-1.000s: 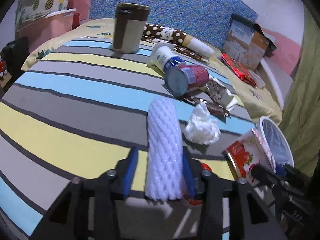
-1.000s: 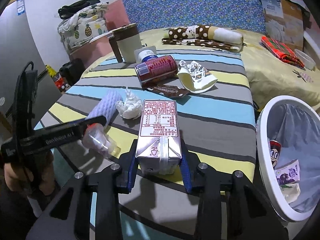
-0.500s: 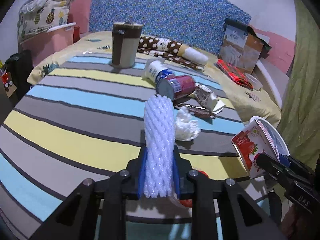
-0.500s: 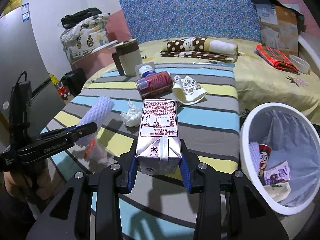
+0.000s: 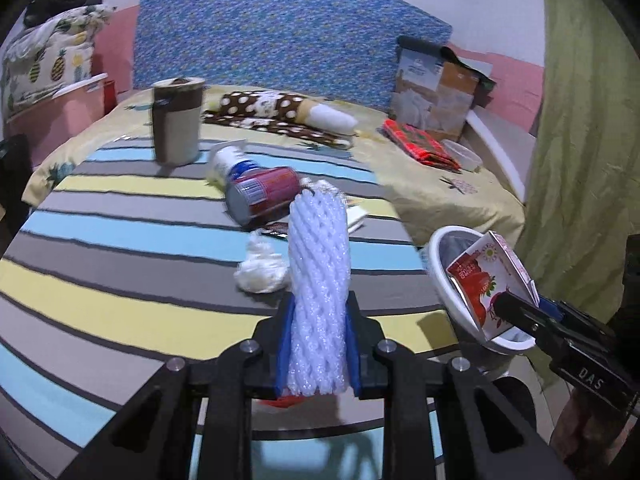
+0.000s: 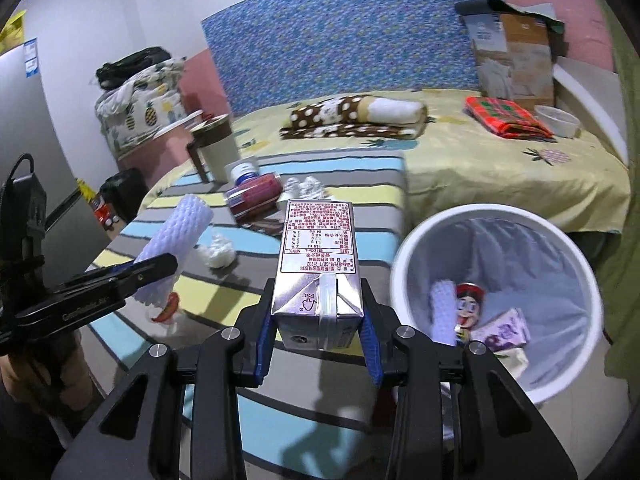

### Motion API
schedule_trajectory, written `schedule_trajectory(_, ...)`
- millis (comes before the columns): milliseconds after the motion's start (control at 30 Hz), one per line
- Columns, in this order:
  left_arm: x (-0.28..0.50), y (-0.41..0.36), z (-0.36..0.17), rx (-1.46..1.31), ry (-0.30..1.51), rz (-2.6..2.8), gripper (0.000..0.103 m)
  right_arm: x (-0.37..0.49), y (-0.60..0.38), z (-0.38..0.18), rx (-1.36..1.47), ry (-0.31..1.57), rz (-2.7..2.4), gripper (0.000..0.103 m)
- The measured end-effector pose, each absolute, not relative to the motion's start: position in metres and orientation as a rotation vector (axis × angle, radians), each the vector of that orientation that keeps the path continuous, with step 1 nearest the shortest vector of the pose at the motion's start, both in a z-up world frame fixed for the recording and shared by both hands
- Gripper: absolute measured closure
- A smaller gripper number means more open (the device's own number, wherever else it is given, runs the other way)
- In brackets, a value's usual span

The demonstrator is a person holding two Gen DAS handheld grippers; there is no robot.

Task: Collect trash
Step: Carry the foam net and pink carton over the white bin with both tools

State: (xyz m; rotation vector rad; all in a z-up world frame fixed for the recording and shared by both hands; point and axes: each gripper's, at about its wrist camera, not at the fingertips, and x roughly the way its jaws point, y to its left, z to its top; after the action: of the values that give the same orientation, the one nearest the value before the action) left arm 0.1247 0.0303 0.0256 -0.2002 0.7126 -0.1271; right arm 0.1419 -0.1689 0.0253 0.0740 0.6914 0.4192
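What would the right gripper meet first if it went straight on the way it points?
Probably the striped bedcover just beyond the milk carton that the right gripper holds; the red can lies left of that line. Depth is unclear.

Dim indoor light, bluish cast, strong fisheye bending, dark vignetted corners, slight motion blur, soft shadows

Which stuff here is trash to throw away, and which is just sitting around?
Trash job:
foam net in left gripper
milk carton in right gripper
red can
tissue
white bin

Probably just lying about:
mug
spotted blanket
cardboard box
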Motion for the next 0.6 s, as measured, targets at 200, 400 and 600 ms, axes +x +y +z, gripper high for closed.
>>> schedule_trajectory(200, 0.131, -0.001, 0.029, -0.185, 0.718, -0.208, 0.079, 0.140, -0.195, 0.026, 0.096, 0.681, 0.355, 0.064)
schedule_trajectory(400, 0.141, -0.036, 0.029, -0.166, 0.729, -0.282, 0.079, 0.141, -0.219, 0.026, 0.119, 0.676, 0.293, 0.064)
schedule_trajectory(600, 0.148, -0.066, 0.028, -0.142, 0.740, -0.341, 0.079, 0.144, -0.234, 0.022, 0.141, 0.684, 0.251, 0.064)
